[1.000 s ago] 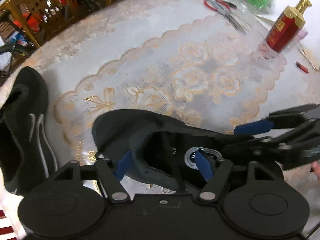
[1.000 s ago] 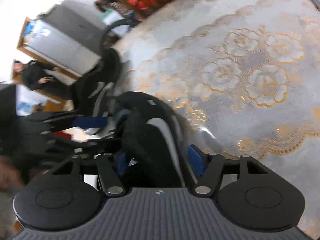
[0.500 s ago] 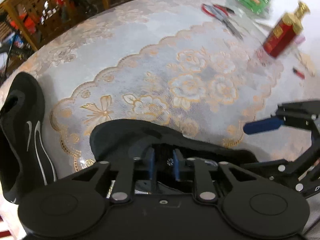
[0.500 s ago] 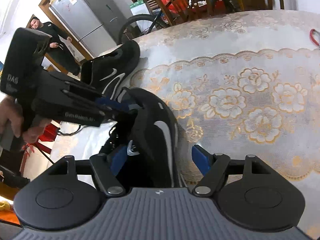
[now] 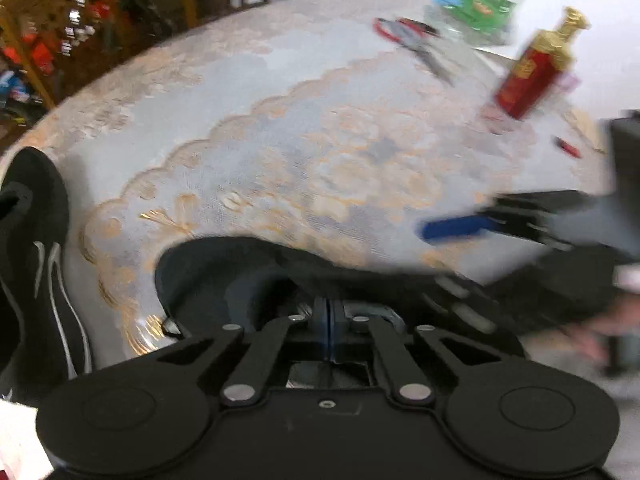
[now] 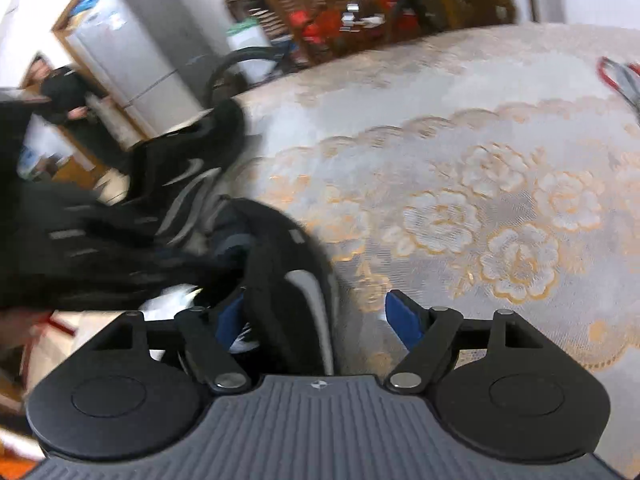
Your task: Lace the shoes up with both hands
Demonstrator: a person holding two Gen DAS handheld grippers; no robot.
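**A:** Shoes first: how will they handle?

**B:** My guess is light and soft. The near shoe (image 5: 248, 276) is black fabric with a floppy collar, so it would fold under a squeeze. A lace would be thin and limp, best taken near its end, though blur hides any lace here. The second shoe (image 5: 36, 264) lies left of the near shoe, well apart, both on the bench (image 5: 304, 128).

**A:** And the left gripper (image 5: 328, 320)?

**B:** It points steeply down into the near shoe's opening, jaws pressed together. Whether they pinch a lace or the tongue I cannot tell.

**A:** The right gripper (image 6: 320, 320)?

**B:** It slants down over the near shoe's right side, jaws spread; its left finger (image 6: 230, 320) is inside the collar and the other outside, with the shoe's wall between them and the pads not pressing on it.

**A:** Anything right of the shoe?

**B:** A red bottle (image 5: 532, 76) and scissors (image 5: 416, 40), far off.
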